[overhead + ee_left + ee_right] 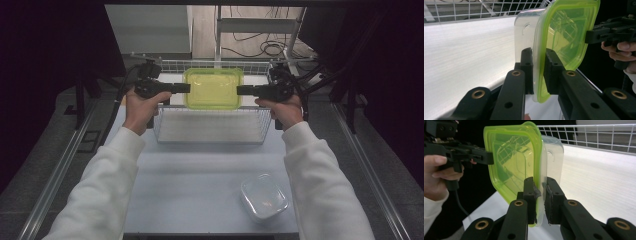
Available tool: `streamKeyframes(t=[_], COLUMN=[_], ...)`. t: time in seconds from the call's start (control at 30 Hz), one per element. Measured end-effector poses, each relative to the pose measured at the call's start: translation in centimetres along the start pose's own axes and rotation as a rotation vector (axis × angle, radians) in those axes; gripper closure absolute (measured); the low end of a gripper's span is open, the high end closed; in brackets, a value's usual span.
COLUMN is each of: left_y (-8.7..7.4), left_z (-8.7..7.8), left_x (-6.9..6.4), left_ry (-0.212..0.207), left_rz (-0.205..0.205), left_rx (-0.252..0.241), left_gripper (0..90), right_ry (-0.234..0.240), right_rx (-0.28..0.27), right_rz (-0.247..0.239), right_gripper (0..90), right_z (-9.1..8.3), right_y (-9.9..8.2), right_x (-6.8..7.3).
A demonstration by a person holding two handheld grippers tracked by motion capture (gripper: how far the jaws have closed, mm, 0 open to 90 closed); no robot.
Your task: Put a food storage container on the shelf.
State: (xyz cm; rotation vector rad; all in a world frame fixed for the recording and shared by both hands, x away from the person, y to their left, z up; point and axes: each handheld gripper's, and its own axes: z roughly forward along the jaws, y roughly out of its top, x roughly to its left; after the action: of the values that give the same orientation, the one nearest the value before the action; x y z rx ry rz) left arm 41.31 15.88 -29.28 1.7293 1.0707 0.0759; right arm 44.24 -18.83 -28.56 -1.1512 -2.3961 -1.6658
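Both grippers, left [186,88] and right [240,90], clench the green-lidded container [213,89] between their fingers; keep it level over the wire basket [212,131]

I am seeing even overhead light washing the pale table [200,175] bright, while the surroundings at nine and three o'clock are sinking into near black. Shadows are lying soft and faint. In both gripper views the table surface is glaring almost white, and the near black fingers [527,65] are looking slightly soft. The green lid [566,32] is glowing translucent, catching small highlights. Straight lines are bowing slightly toward the edges.
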Motion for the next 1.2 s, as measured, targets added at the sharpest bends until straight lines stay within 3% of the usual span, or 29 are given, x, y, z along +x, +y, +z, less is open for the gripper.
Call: streamKeyframes(t=[0.33,0.77,0.93,1.03,1.2], left_y=[1.6,1.7,2.0,2.4,2.9], left_z=[1.7,3.7,4.0,4.3,5.0], left_x=[2.0,4.0,4.7,5.4,6.3], left_ry=[-0.023,-0.028,-0.046,-0.06,-0.067], left_rz=[-0.043,-0.14,-0.187,-0.232,-0.301], left_rx=[0.043,0.116,0.107,0.114,0.122], left_gripper=[80.2,80.3,80.5,80.2,79.1], right_ry=[-0.004,-0.007,-0.011,-0.013,-0.048], right_rx=[0.011,0.058,0.052,0.032,0.012], right_rz=[0.066,0.186,0.238,0.293,0.356], right_gripper=[79.8,79.8,79.3,78.8,77.5], right_z=[0.9,2.4,3.0,3.3,3.9], right_y=[1.0,1.1,1.1,1.1,1.2], right_x=[-2.0,-4.0,-4.6,-5.0,-5.4])
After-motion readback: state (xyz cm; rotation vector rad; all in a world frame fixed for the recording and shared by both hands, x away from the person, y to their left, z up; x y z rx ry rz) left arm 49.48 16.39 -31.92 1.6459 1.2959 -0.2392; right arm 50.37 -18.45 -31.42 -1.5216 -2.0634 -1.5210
